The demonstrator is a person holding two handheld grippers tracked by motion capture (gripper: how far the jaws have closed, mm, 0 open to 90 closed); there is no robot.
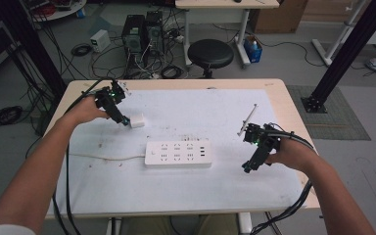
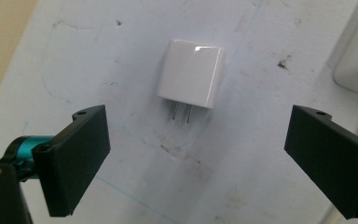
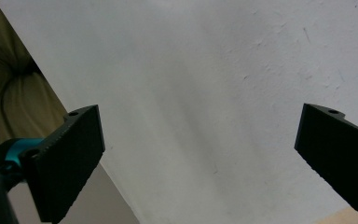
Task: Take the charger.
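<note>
Charger cube (image 2: 192, 72), white and glossy, lies on the white mat (image 1: 176, 191) toward the desk's far left corner, its two metal prongs (image 2: 182, 113) pointing back at me in my left gripper view. My left gripper (image 2: 196, 158) hovers just short of it with the jaws spread wide; the cube sits beyond the gap between them, centred but not touched by either one. From the high view, that gripper (image 1: 126, 121) sits right at the cube's left side, my left hand (image 1: 85, 111) behind it near the desk's left edge.

A white power strip (image 1: 178, 154) lies near the middle of the desk, well apart from the cube and nearer to me, its cord (image 1: 105, 156) trailing off toward the left edge. A corner of the strip shows at the right edge of my left gripper view.

My right gripper (image 1: 247, 168) is over by the desk's right edge, tilted down toward the mat, held in my right hand (image 1: 293, 155). Its jaws are also spread wide with nothing between them but bare mat (image 3: 205, 107), the mat's edge running past its left jaw.
</note>
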